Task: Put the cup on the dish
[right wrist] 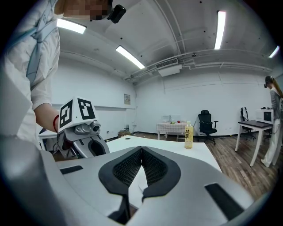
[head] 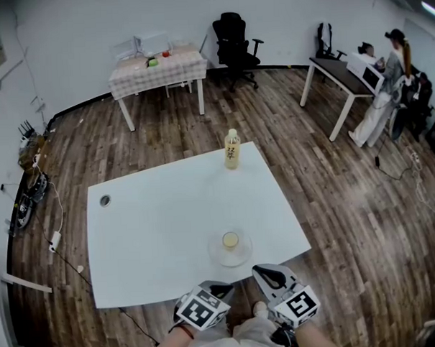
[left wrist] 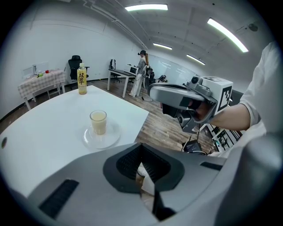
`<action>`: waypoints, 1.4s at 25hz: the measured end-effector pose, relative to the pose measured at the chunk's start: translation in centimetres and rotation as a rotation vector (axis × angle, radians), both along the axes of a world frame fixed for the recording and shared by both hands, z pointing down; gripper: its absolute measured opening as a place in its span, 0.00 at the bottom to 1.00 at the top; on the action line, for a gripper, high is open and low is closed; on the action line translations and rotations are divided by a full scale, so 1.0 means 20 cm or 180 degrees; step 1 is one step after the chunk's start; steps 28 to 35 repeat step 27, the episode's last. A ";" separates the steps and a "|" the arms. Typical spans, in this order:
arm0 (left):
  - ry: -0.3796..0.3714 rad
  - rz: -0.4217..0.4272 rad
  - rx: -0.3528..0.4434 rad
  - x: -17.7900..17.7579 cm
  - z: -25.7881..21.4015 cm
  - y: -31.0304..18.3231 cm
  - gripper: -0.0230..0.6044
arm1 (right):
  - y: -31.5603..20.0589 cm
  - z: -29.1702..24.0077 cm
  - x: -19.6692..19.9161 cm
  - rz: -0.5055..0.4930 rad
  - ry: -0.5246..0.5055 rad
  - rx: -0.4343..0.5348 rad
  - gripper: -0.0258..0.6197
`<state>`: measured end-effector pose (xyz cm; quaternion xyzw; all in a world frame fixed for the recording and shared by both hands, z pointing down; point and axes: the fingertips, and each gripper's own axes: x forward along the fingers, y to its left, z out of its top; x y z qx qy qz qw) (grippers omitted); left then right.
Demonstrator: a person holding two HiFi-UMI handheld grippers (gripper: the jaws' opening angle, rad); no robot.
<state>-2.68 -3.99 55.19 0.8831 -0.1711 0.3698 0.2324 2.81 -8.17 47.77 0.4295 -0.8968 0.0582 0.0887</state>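
A clear cup (head: 230, 240) of yellowish drink stands upright on a clear glass dish (head: 216, 255) near the front edge of the white table (head: 155, 229). The left gripper view shows the same cup (left wrist: 98, 122) on the dish (left wrist: 106, 140). Neither gripper is over the table; both are held close to my body. My left gripper (head: 221, 284) is shut and holds nothing, its jaws meeting at the tip (left wrist: 141, 148). My right gripper (head: 264, 270) is shut and holds nothing too (right wrist: 141, 150), and it is level with the left gripper (right wrist: 79, 132).
A yellow drink bottle (head: 232, 148) stands at the table's far edge. Beyond it are a cloth-covered table (head: 157, 67), a black office chair (head: 235, 39) and a desk (head: 335, 74) with people (head: 390, 82) at the right. Cables lie on the floor at the left (head: 31, 195).
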 end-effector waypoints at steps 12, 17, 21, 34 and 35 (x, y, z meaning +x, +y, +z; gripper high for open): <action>0.0009 0.0015 0.0008 0.01 -0.01 0.01 0.04 | 0.02 -0.01 0.00 -0.0014 -0.0001 -0.0039 0.09; 0.0017 0.0017 0.0001 0.01 -0.01 0.01 0.04 | 0.02 -0.03 -0.01 -0.0037 0.0002 -0.0019 0.09; 0.0019 0.0032 0.0001 0.00 -0.01 0.01 0.04 | 0.02 -0.03 -0.02 -0.0038 0.0015 -0.0033 0.09; 0.0026 0.0041 0.0011 -0.01 -0.02 0.00 0.04 | 0.01 -0.04 -0.03 -0.0064 0.0015 -0.0027 0.09; 0.0026 0.0041 0.0011 -0.01 -0.02 0.00 0.04 | 0.01 -0.04 -0.03 -0.0064 0.0015 -0.0027 0.09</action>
